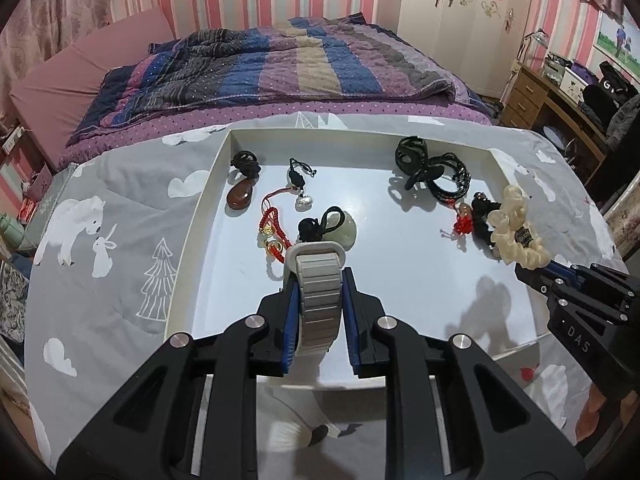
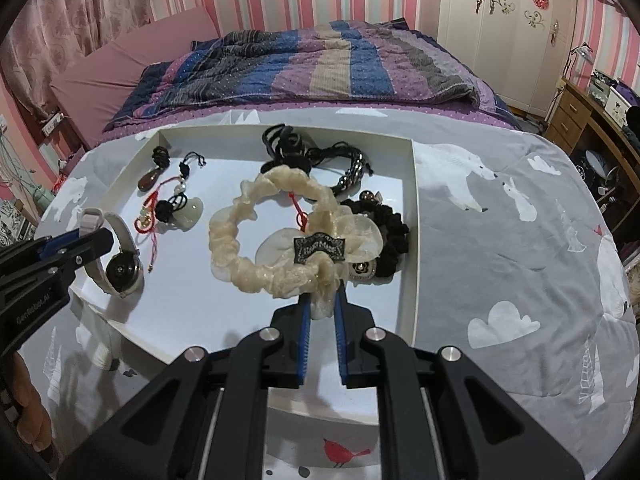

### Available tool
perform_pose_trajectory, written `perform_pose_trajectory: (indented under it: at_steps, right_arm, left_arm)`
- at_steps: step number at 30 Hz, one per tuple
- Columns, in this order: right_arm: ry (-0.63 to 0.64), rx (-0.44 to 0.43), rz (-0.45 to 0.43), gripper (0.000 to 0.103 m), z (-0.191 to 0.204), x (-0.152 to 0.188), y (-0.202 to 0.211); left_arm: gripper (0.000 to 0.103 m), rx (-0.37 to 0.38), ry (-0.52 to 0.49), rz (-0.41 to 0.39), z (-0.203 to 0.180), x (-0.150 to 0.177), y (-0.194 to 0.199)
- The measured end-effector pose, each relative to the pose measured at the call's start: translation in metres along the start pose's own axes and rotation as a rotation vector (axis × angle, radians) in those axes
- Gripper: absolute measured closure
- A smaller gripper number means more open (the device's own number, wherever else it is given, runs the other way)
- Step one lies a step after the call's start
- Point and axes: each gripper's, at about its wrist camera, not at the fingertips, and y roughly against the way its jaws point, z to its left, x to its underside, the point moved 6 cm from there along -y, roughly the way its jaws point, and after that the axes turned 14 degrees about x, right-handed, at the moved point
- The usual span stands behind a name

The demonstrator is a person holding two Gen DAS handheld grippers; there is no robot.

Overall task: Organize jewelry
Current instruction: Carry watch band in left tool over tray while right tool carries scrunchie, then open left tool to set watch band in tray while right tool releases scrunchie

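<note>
A white tray point(image 1: 200, 216) lies on a grey bedspread and also shows in the right wrist view point(image 2: 414, 240). My left gripper point(image 1: 318, 280) is shut on a grey-banded watch point(image 1: 320, 296), held above the tray's left front; the watch also shows in the right wrist view point(image 2: 120, 264). My right gripper point(image 2: 322, 300) is shut on a cream scrunchie point(image 2: 248, 260) over the tray's right side. The scrunchie appears in the left wrist view point(image 1: 516, 236). In the tray lie a brown pendant point(image 1: 239, 196), a red cord charm point(image 1: 274, 232), a jade pendant point(image 1: 340, 226) and black bracelets point(image 1: 436, 172).
A black scrunchie point(image 2: 384, 228) lies by the tray's right wall. A striped quilt point(image 1: 280, 64) covers the bed behind the tray. A wooden desk point(image 1: 560, 96) stands at the far right, and a white wardrobe point(image 1: 460, 8) is behind.
</note>
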Motion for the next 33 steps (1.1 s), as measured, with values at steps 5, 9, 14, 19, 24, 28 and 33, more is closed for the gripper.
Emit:
perform_pose_trajectory:
  at_steps: [5,9,14,19,24,28,33]
  right_arm:
    - [-0.01,-0.001,0.016,0.092,0.0,0.003,-0.009]
    - [-0.017,-0.006,0.033,0.092,0.001,0.006,-0.017]
    - [-0.027,-0.005,0.047,0.092,0.0,0.009,-0.025]
    - [-0.038,-0.006,0.06,0.092,-0.001,0.01,-0.033]
    - [-0.055,-0.016,0.064,0.092,-0.003,0.011,-0.037]
    - [-0.062,-0.024,0.076,0.092,-0.004,0.013,-0.043]
    - [-0.059,-0.025,0.069,0.091,-0.004,0.013,-0.043]
  left_arm:
    - [0.084,-0.008,-0.008,0.006,0.001,0.002,-0.005]
    - [0.084,-0.013,-0.008,0.003,0.002,0.003,-0.006]
    - [0.082,-0.034,-0.005,0.01,0.01,0.004,-0.009]
    - [0.079,-0.056,-0.019,0.014,0.011,0.007,-0.013]
    - [0.079,-0.068,-0.025,0.025,0.01,0.01,-0.016]
    - [0.078,-0.068,-0.019,0.022,0.011,0.011,-0.016]
    - [0.076,-0.074,-0.019,0.02,0.011,0.012,-0.016]
